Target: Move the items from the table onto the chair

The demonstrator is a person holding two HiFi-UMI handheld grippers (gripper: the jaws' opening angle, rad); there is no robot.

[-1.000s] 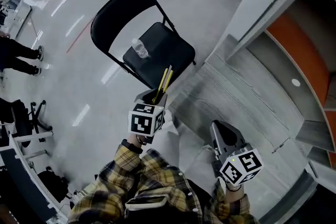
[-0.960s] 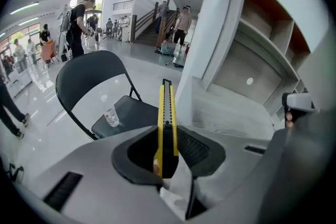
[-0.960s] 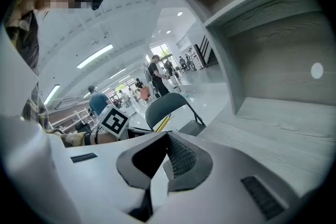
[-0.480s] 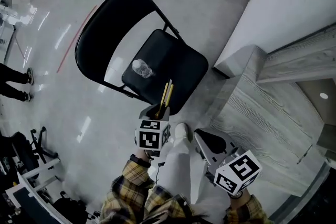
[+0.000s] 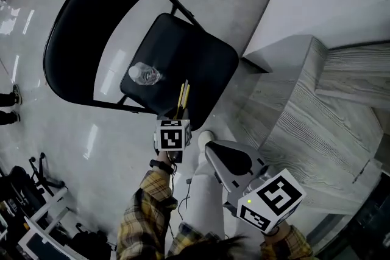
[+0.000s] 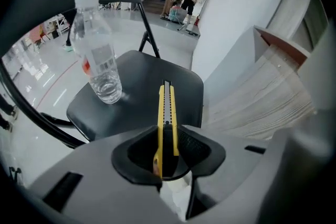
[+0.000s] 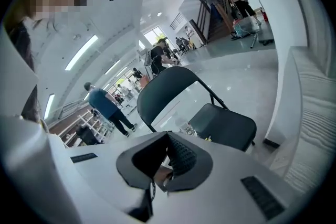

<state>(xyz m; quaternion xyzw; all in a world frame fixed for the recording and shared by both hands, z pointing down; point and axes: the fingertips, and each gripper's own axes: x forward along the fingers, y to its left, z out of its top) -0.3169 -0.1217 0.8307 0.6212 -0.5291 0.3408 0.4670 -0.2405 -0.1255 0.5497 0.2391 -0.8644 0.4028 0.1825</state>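
Left gripper (image 6: 167, 152) lowered over chair (image 5: 204, 61) | clamps utility knife (image 6: 167, 110) | right gripper (image 7: 167, 161) closed, empty

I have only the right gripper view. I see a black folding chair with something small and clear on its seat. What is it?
Observer: A clear water bottle with a white cap, standing upright on the chair seat.
Operator: And the yellow spot beside it?
Observer: A yellow utility knife, gripped by the left gripper, its tip pointing at the seat.
Operator: Does it touch the bottle?
Observer: No, they are apart; in the head view the bottle is left of the knife.
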